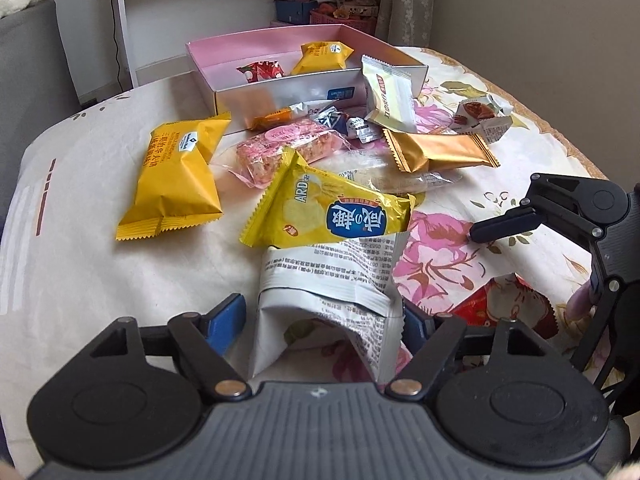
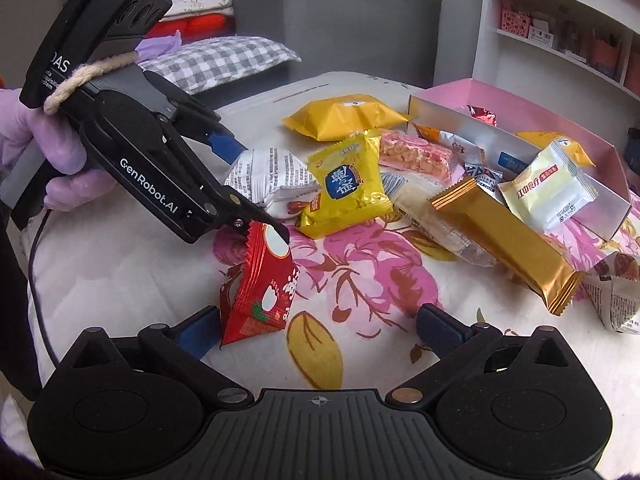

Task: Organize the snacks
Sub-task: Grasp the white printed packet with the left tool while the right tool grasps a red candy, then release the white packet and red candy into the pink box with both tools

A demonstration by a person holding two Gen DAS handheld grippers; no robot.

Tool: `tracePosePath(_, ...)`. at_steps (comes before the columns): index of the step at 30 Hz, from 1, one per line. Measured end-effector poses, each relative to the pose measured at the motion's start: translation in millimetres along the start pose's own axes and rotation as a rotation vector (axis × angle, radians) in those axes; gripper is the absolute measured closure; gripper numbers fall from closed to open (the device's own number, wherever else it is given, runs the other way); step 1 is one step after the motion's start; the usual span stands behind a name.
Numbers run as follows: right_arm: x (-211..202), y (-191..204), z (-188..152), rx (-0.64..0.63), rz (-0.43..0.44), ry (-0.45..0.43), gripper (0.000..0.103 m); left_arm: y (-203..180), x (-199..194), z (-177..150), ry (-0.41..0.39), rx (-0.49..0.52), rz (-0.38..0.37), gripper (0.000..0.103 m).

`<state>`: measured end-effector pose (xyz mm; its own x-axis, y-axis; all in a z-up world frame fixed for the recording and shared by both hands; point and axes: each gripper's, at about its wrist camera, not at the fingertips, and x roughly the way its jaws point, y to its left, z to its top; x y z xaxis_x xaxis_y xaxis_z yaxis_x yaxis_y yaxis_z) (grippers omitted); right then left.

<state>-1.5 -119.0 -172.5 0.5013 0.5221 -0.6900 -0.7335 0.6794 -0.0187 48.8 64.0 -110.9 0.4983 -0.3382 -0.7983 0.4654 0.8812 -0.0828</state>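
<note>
The left gripper (image 1: 320, 320) has its jaws apart, a white printed snack packet (image 1: 326, 300) between them, apparently not yet squeezed. The right gripper (image 2: 318, 330) is wide open, a red snack packet (image 2: 260, 288) by its left finger. To do this well, close on each packet's middle, lift clear, then carry to the pink box (image 1: 256, 46) beyond the loose snack pile (image 1: 344, 152).
</note>
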Motion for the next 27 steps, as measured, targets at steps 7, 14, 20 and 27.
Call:
tracePosePath(7, -0.5, 4.1, 4.8, -0.005, 0.030, 0.016, 0.002, -2.6, -1.6, 2.6, 0.020, 0.023, 0.003, 0.039)
tracePosePath(14, -1.2, 10.6, 10.1, -0.025, 0.076, 0.014, 0.021, -4.9, -5.6, 6.0, 0.032, 0.026, 0.006, 0.041)
tracePosePath(20, -2.3, 6.8, 13.6, -0.007, 0.072, 0.005, 0.065, -2.5, -10.4, 7.9, 0.027, 0.001, -0.005, 0.042)
tracePosePath(27, -5.7, 4.7, 17.4, -0.001, 0.087, -0.001, 0.072, -1.9, -14.7, 11.8, 0.010, -0.009, -0.012, 0.042)
